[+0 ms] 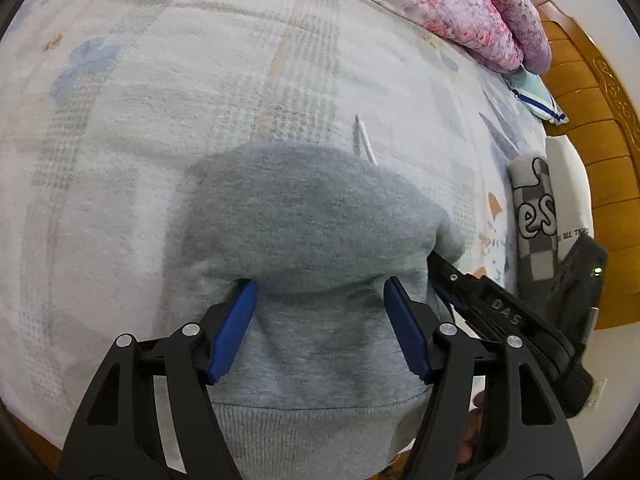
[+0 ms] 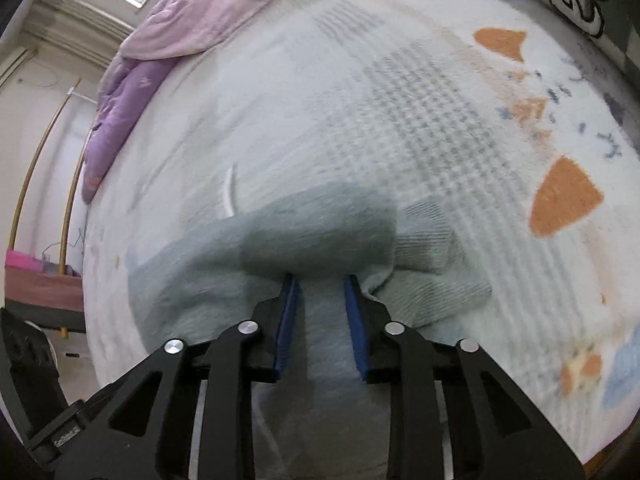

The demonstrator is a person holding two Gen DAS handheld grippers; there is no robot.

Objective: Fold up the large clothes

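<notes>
Grey sweatshirt (image 1: 304, 240) lay bunched on the bed cover (image 1: 160, 120), soft and floppy.
My left gripper (image 1: 320, 292) stood spread over it; my right gripper (image 2: 320, 288) seemed narrowed astride a fold, perhaps not pinching. I judged the ribbed hem (image 1: 312, 416) the best hold.

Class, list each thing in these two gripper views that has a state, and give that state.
Grey fleece sweatshirt: bunched on the bed, not folded flat.
Left gripper: jaws wide, straddling the sweatshirt.
Right gripper: jaws narrow, sweatshirt fabric between them.
Pink and purple quilt: heaped at the bed's far edge.
</notes>
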